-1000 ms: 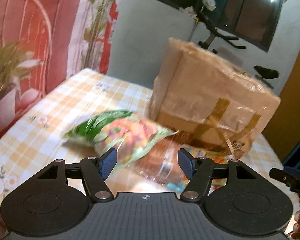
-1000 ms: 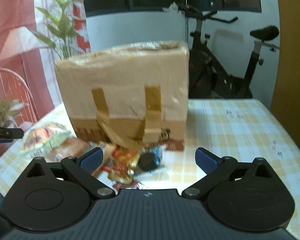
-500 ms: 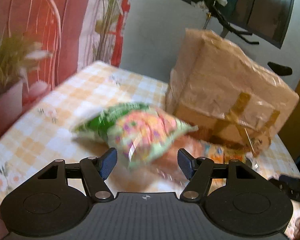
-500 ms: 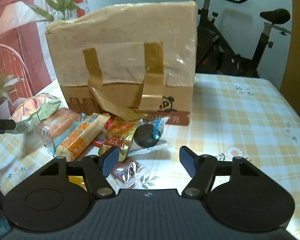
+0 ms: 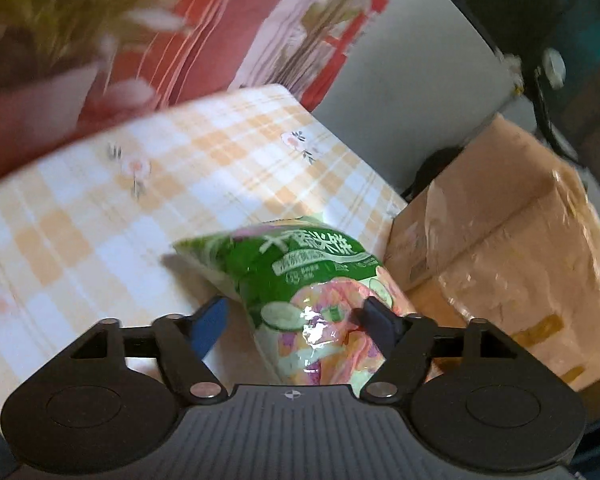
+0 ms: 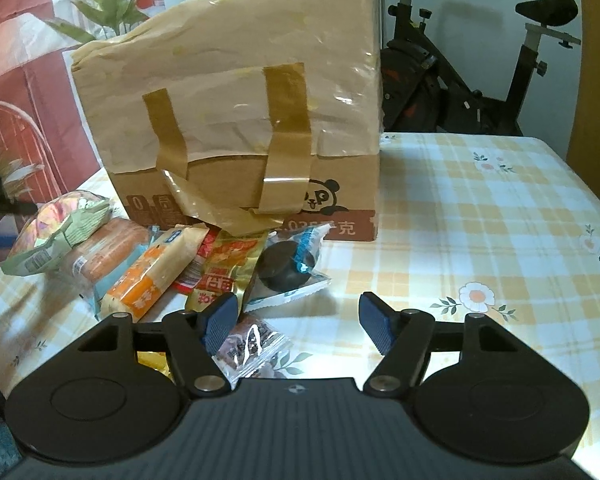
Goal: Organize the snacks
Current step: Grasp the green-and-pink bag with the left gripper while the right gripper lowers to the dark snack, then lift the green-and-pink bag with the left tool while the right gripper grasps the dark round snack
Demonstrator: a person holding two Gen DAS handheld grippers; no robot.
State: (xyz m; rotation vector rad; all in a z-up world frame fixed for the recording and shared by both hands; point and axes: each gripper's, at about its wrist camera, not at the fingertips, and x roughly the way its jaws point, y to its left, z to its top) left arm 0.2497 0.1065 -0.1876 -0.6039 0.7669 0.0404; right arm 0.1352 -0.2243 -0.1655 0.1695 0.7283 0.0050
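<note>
A green puffed snack bag (image 5: 300, 276) lies on the checked tablecloth (image 5: 100, 220) between the fingers of my left gripper (image 5: 293, 322). Its jaws are opening; the right finger overlaps the bag and the left pad (image 5: 210, 326) stands just clear of it. In the right wrist view the same bag (image 6: 56, 236) tops the left end of a snack pile: a bread pack (image 6: 108, 252), an orange pack (image 6: 152, 276), a gold-red packet (image 6: 224, 268) and a dark round cake (image 6: 286, 268). My right gripper (image 6: 298, 316) hangs open over bare cloth, with a clear-wrapped brown snack (image 6: 252, 344) under its left finger.
A tall taped cardboard box (image 6: 236, 112) stands right behind the pile, seen also as the box (image 5: 520, 248) to the right of the green bag. An exercise bike (image 6: 460, 80) and a plant (image 6: 104, 4) stand beyond the table. The cloth (image 6: 480, 220) stretches right.
The left gripper rolled and closed in on the green bag, its fingers now wider apart. The right gripper sank toward the pile and its fingers narrowed from their widest.
</note>
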